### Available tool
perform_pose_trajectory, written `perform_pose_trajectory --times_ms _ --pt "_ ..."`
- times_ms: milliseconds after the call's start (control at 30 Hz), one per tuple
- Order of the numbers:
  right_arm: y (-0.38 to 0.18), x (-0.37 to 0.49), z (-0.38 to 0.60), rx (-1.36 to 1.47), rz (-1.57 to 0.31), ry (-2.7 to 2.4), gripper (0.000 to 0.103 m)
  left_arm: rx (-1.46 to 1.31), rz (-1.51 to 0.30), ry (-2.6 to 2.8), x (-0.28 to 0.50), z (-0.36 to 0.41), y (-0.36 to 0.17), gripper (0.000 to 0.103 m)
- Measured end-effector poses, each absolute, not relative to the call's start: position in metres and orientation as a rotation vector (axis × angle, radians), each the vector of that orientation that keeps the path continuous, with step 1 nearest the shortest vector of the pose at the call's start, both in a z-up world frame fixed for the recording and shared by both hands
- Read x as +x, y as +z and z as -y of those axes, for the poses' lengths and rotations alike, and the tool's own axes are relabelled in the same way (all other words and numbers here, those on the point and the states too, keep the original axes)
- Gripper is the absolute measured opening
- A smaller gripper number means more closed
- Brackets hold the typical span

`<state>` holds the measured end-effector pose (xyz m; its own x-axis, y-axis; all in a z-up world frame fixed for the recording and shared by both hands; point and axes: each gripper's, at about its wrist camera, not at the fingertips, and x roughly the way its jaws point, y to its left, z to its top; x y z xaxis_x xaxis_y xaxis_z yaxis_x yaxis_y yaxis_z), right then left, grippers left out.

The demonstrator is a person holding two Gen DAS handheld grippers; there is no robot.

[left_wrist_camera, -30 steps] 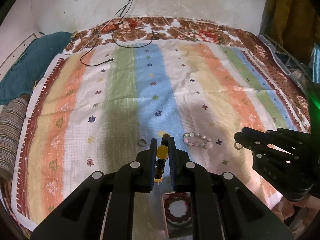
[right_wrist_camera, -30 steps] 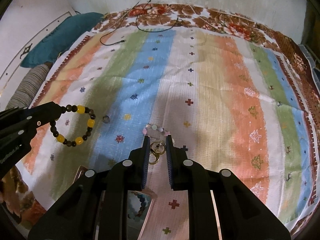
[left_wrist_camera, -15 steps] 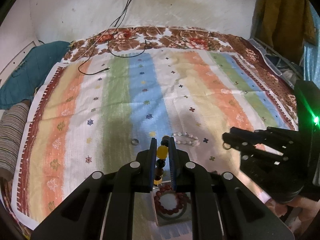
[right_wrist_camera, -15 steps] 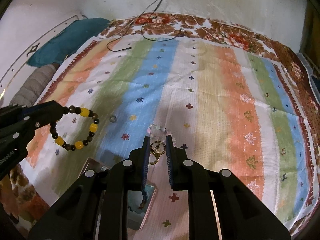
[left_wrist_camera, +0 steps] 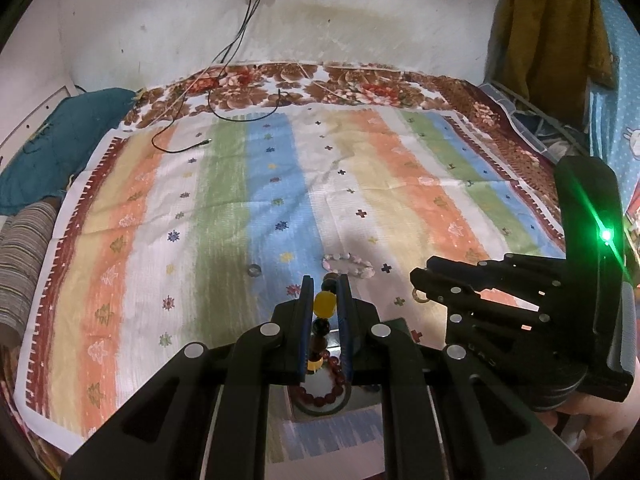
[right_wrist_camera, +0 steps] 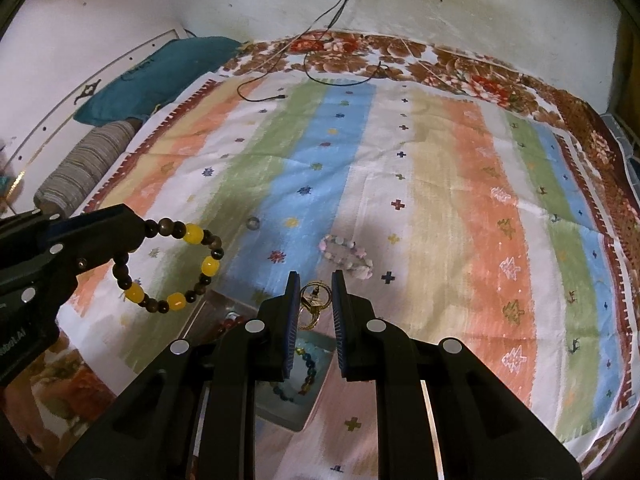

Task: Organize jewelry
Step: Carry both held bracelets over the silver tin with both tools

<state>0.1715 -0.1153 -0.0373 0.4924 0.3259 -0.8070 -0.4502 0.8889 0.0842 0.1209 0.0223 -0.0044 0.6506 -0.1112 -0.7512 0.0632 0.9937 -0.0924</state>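
Note:
My left gripper [left_wrist_camera: 325, 286] is shut on a bracelet of dark and yellow beads [left_wrist_camera: 323, 305]; in the right wrist view the bracelet [right_wrist_camera: 176, 268] hangs from that gripper [right_wrist_camera: 120, 236] above the bed. My right gripper [right_wrist_camera: 314, 284] is shut on a gold keyring [right_wrist_camera: 314, 304]; it also shows in the left wrist view [left_wrist_camera: 420, 280]. Below both is a jewelry tray [right_wrist_camera: 316, 340]: a dark red bead bracelet [left_wrist_camera: 324, 390] lies in one compartment, a multicolour bead bracelet [right_wrist_camera: 306, 372] in another. A pale pink bracelet [right_wrist_camera: 346, 256] and a small dark ring [right_wrist_camera: 253, 223] lie on the striped cloth.
The striped cloth [right_wrist_camera: 440, 200] covers a bed against a white wall. A black cable [left_wrist_camera: 224, 116] trails over the far edge. A teal pillow [right_wrist_camera: 160, 76] and a striped bolster [right_wrist_camera: 88, 164] lie at the left. Clothes [left_wrist_camera: 552, 32] hang at the right.
Both grippers have pulled back and risen with their loads, so the tray now sits further under the fingers and more wall shows. The pink bracelet and ring have not moved.

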Motion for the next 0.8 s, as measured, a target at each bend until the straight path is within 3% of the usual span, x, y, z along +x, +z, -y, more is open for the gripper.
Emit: perform_pose_trajectory --times_ms 700,767,800 --pt "-0.039 0.145 0.12 -0.126 -0.969 0.534 0.017 -0.084 -0.842 -0.09 0.098 -0.015 -0.006 0.011" --pt "-0.04 0.145 0.119 -0.135 -0.981 0.533 0.023 -0.085 -0.847 -0.086 0.099 -0.015 -0.006 0.013" --pt "-0.041 0.146 0.119 -0.137 -0.986 0.528 0.037 -0.084 -0.847 -0.083 0.099 -0.015 -0.006 0.02"
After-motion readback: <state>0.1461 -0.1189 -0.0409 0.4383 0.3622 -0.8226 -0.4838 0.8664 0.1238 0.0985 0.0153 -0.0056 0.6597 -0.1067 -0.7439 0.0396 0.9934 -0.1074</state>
